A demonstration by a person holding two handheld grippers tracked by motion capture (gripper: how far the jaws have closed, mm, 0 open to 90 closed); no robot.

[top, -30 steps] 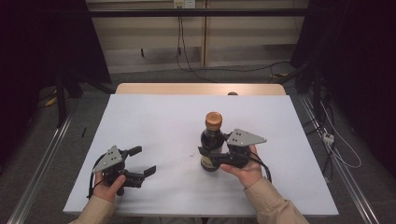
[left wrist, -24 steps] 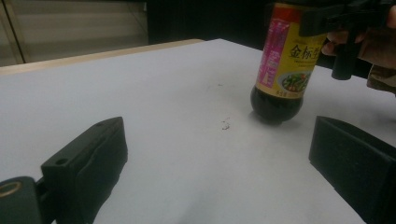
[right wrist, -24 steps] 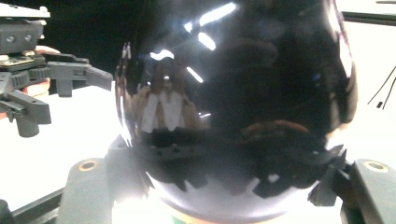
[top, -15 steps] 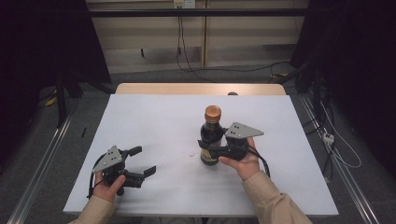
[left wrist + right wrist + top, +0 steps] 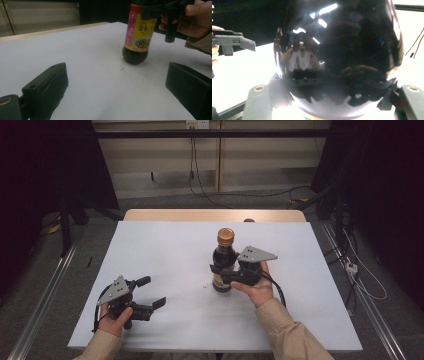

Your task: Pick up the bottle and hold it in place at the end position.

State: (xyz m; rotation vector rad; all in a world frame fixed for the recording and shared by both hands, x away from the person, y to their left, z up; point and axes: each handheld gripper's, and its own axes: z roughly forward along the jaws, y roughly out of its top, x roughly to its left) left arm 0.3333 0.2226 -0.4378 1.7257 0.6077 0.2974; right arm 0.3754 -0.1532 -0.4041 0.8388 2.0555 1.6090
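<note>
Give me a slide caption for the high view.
Right hand-held gripper clamps a dark sauce bottle; left hand-held gripper rests open.

The bottle is cut off above its label, cap unseen.

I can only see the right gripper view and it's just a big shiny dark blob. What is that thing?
Observer: A dark sauce bottle standing upright on the white table, clamped by the right gripper.
Operator: Does it have a lid?
Observer: Yes, an orange-brown cap on top.
Operator: Any picture on it?
Observer: A yellow and pink label, seen from the left gripper view.
Operator: And the other gripper?
Observer: The left gripper sits low by the table's near left, jaws open.
</note>
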